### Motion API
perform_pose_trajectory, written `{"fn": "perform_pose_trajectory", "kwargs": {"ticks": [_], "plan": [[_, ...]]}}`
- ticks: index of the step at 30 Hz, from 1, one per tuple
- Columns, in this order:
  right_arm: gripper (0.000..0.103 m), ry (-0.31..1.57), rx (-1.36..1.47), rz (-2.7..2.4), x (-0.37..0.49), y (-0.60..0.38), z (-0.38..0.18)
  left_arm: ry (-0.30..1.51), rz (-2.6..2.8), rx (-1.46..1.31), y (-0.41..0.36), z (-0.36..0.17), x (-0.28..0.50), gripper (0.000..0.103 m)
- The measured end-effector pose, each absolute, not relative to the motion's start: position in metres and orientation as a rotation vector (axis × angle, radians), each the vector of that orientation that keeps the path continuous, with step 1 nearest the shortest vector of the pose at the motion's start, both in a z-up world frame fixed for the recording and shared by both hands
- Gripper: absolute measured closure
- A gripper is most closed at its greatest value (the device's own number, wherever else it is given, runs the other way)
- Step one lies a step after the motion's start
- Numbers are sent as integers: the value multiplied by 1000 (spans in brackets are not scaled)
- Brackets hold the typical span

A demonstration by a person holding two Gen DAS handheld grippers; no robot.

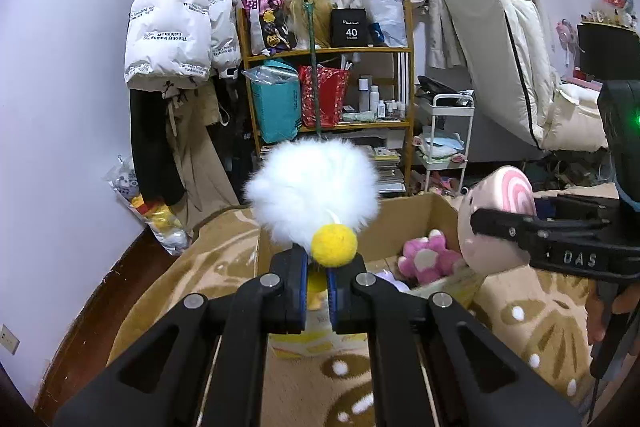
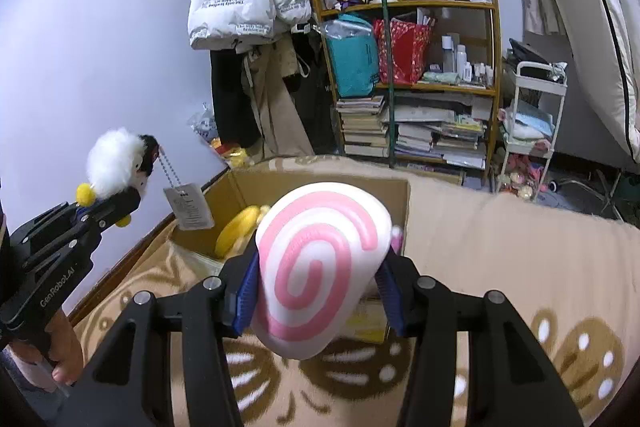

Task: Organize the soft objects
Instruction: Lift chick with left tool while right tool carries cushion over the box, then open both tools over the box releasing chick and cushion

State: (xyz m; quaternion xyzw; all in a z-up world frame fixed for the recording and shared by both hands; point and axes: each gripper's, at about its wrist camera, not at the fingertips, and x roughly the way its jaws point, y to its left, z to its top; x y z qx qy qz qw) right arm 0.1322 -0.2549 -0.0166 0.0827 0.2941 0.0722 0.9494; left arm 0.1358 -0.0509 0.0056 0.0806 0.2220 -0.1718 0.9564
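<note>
My left gripper [image 1: 317,277] is shut on a white fluffy plush toy [image 1: 312,189] with yellow pom-pom feet [image 1: 334,243], held above the near edge of an open cardboard box [image 1: 424,211]. It also shows in the right wrist view [image 2: 116,163], with a paper tag on a bead chain. My right gripper [image 2: 316,291] is shut on a white cushion with a pink spiral [image 2: 320,267], held over the box [image 2: 320,183]. The cushion also shows in the left wrist view [image 1: 496,219]. Inside the box lie a pink flower plush [image 1: 428,257] and a yellow plush [image 2: 236,231].
The box sits on a tan patterned blanket [image 2: 500,247]. Behind stand a wooden shelf [image 1: 328,51] with bags, books and bottles, a white cart [image 1: 444,139], hanging coats [image 1: 176,27] and a leaning mattress [image 1: 500,43]. A bag of plush toys [image 1: 160,215] lies by the wall.
</note>
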Motion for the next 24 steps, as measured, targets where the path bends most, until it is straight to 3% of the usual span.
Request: {"fn": "perform_pose_trajectory", "kwargs": {"ticks": [12,24], "plan": [[44,603,176,187,164,-255,-38,563,-330,206,-70,-32,170,94],[34,636,258,183,164,-265,-52,636,-303,259,-76,-54,172,78]]}}
